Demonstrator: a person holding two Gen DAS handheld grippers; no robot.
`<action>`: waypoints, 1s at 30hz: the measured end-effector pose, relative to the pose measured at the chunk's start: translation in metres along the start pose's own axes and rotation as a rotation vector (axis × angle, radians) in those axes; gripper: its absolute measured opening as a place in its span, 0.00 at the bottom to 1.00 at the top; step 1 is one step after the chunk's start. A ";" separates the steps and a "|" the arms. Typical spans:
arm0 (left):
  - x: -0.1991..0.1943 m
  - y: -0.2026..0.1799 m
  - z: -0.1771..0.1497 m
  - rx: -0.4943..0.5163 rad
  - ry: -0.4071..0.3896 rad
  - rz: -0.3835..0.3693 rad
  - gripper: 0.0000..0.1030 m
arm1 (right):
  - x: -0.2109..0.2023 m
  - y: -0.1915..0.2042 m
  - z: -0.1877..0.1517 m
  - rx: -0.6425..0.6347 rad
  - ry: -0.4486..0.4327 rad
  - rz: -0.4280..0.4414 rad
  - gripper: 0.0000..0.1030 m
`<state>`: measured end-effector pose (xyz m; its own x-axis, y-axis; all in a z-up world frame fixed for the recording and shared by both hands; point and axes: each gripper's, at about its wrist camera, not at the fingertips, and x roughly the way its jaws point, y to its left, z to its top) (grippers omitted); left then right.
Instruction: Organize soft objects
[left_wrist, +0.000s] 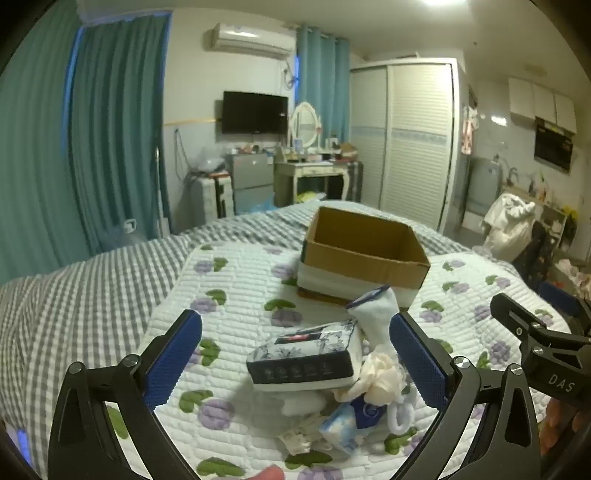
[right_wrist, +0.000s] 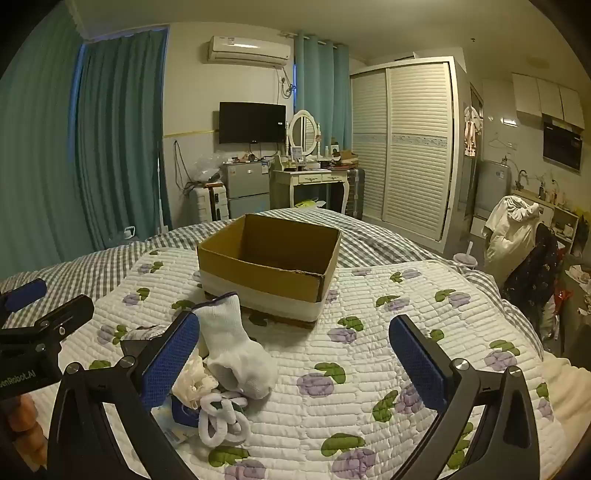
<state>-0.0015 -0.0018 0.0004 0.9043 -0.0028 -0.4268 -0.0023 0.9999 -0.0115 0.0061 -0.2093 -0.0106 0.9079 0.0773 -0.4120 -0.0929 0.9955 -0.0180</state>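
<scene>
Soft objects (left_wrist: 332, 373) lie heaped on the quilt (right_wrist: 369, 369) of your bed, none of them gripped.
Your left claw (left_wrist: 295, 358) stands spread wide around the tissue pack (left_wrist: 306, 354), its blue pads clear of it. Your right claw (right_wrist: 293, 360) is likewise spread, holding nothing, with the white sock (right_wrist: 236, 347) just beside its left pad. A cream puff (left_wrist: 384, 373), white hair ties (right_wrist: 221, 417) and a small blue packet (left_wrist: 347, 424) sit in the same heap. Beyond it, the cardboard box (right_wrist: 269, 266) stands upright.
</scene>
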 end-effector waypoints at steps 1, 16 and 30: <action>-0.001 -0.002 0.000 0.005 -0.001 -0.001 1.00 | 0.000 0.000 0.000 0.001 0.002 0.002 1.00; -0.004 0.005 0.000 -0.025 0.013 0.008 1.00 | 0.004 0.007 -0.005 -0.018 0.018 0.014 1.00; 0.002 0.005 -0.002 0.002 0.014 0.014 1.00 | 0.008 0.013 -0.010 -0.035 0.025 0.011 1.00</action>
<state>-0.0003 0.0027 -0.0023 0.8980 0.0106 -0.4398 -0.0139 0.9999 -0.0041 0.0081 -0.1967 -0.0229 0.8963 0.0861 -0.4349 -0.1171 0.9921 -0.0449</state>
